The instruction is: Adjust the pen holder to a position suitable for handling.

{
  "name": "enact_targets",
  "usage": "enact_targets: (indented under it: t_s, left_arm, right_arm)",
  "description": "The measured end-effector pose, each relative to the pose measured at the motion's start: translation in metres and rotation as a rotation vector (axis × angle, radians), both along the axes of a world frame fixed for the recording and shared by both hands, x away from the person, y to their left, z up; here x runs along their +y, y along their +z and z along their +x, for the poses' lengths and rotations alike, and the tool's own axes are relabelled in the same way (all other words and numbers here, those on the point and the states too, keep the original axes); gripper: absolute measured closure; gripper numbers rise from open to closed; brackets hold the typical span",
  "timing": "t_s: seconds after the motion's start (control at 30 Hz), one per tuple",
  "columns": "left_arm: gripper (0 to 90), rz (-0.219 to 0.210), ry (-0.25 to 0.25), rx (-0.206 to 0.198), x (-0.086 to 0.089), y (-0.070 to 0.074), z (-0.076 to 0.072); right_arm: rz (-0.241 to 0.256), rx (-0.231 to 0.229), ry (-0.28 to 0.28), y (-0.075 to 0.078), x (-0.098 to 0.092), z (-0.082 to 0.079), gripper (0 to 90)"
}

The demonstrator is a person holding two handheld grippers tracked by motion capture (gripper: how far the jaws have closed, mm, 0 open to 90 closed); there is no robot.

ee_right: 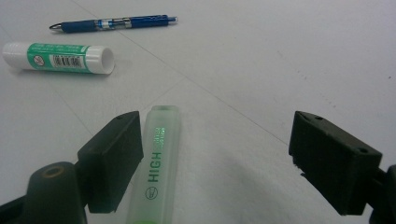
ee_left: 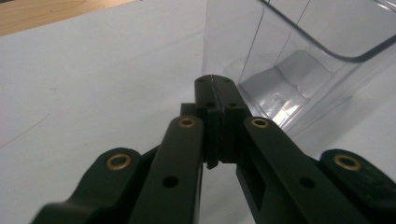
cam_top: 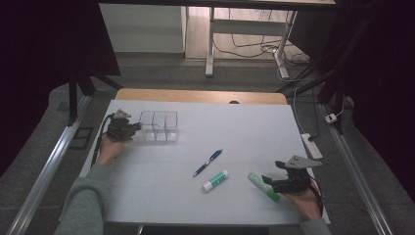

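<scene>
The big white table [cam_top: 195,142] holds everything. At about ten o'clock on it stands the clear plastic box with little rooms inside [cam_top: 159,126]. The left gripper [cam_top: 128,128] has its jaws pressed together on the thin left wall of that box; in the left gripper view the see-through wall runs up from the closed jaw tips, so it seems to be pinching that wall to keep the box from sliding.

At about five o'clock on the table, the right gripper [ee_right: 215,154] has its jaws spread wide. The pale green see-through highlighter pen [ee_right: 156,163] lies flat on the table, touching the inside of one jaw, while the other jaw stands well apart from it. It is long and flat-sided, with green letters printed along it, and its squared-off end points away from the gripper.

What could go wrong: the pen sits off to one side, not in the middle of the jaws. If they shut now, the far jaw may push the pen sideways, or it may turn and slip out, because its sides look smooth.

Near six o'clock lies the white and green glue stick [cam_top: 216,180], and just past it, towards the middle, the thin blue pen [cam_top: 207,162]. Both are apart from the grippers.
</scene>
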State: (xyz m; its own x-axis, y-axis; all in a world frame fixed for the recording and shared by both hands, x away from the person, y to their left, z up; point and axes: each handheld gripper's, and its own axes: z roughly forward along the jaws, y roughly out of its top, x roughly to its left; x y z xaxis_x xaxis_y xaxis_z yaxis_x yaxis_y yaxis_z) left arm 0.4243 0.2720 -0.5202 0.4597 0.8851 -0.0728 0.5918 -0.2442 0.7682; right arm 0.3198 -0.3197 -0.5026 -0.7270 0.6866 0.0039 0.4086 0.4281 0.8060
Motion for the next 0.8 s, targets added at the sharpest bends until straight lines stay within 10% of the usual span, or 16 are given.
enact_targets:
  t_s: [0.8]
  left_arm:
    - [88.7, 0.006, -0.062, 0.005, -0.03, 0.003, 0.005]
  right_arm:
    - [0.031, 0.002, 0.008, 0.003, 0.003, -0.001, 17.9]
